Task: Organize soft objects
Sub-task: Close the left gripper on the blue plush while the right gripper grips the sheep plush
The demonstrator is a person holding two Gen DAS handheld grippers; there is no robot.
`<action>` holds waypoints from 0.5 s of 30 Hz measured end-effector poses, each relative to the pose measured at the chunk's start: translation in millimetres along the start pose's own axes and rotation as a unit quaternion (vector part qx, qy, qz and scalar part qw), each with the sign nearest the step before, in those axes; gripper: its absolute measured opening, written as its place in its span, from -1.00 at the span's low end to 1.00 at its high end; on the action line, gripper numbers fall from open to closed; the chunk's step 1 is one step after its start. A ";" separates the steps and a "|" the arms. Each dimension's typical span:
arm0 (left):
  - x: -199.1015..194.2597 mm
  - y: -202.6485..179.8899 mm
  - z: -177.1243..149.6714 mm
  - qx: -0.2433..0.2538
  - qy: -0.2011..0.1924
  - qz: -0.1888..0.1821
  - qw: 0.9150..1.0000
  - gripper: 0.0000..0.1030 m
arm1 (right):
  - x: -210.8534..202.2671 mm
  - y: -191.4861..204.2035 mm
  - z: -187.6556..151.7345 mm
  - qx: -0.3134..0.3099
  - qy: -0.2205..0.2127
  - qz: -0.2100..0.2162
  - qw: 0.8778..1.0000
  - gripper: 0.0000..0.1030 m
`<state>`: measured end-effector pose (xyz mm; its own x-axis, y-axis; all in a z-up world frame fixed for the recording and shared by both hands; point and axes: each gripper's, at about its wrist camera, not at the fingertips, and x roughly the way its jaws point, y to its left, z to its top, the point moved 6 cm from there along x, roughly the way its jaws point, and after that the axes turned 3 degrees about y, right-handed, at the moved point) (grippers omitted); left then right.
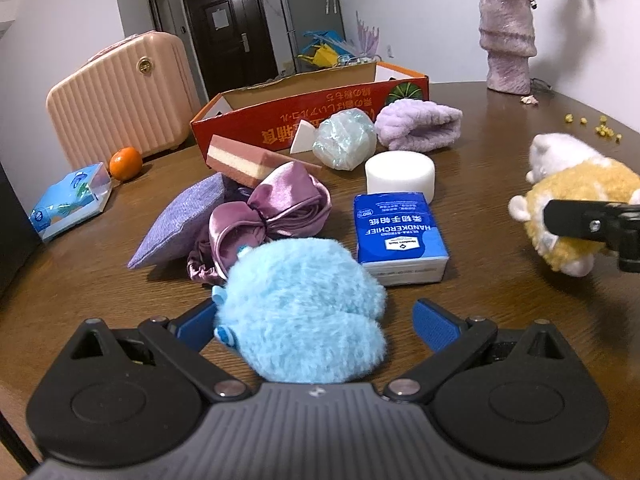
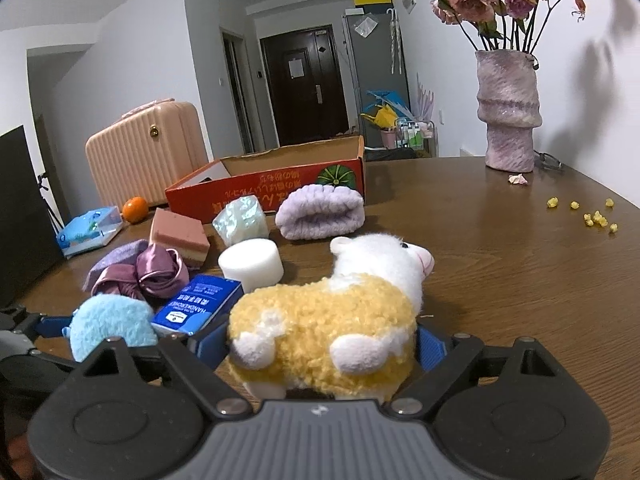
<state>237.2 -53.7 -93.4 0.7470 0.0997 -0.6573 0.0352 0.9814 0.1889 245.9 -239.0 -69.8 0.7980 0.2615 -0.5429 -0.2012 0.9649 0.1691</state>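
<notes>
A fluffy light-blue plush lies between the fingers of my left gripper, whose jaws are wide; the right pad stands clear of it. My right gripper is shut on a yellow-and-white sheep plush, also seen in the left wrist view. An open red cardboard box stands behind. In front of it lie a layered sponge, a purple satin scrunchie, a lilac pouch, a white foam cylinder, a lilac towel roll and a handkerchief pack.
A pink suitcase, an orange and a tissue box sit at the left. A purple vase with dried roses stands at the back right, with yellow crumbs near it. The table is round, dark wood.
</notes>
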 end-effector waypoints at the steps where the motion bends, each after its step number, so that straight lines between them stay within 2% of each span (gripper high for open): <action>1: 1.1 0.0 0.0 -0.001 0.001 0.003 1.000 1.00 | -0.3 0.0 0.1 0.000 -0.001 0.001 1.000 0.76; 5: 1.3 -0.3 0.2 0.000 0.000 0.007 1.000 0.95 | -0.8 0.3 0.0 0.001 -0.002 0.004 1.000 0.76; 12: 3.3 2.4 -0.2 -0.009 0.004 0.005 1.000 0.55 | -0.7 1.1 -0.2 0.001 -0.002 0.006 1.000 0.76; 15: 2.8 2.3 0.0 -0.010 0.002 0.000 1.000 0.52 | -0.1 1.5 -0.4 0.002 -0.002 0.009 1.000 0.76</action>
<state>239.3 -51.1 -94.8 0.7445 0.0997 -0.6602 0.0227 0.9844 0.1743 245.2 -237.5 -69.8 0.7969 0.2785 -0.5360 -0.2132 0.9599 0.1819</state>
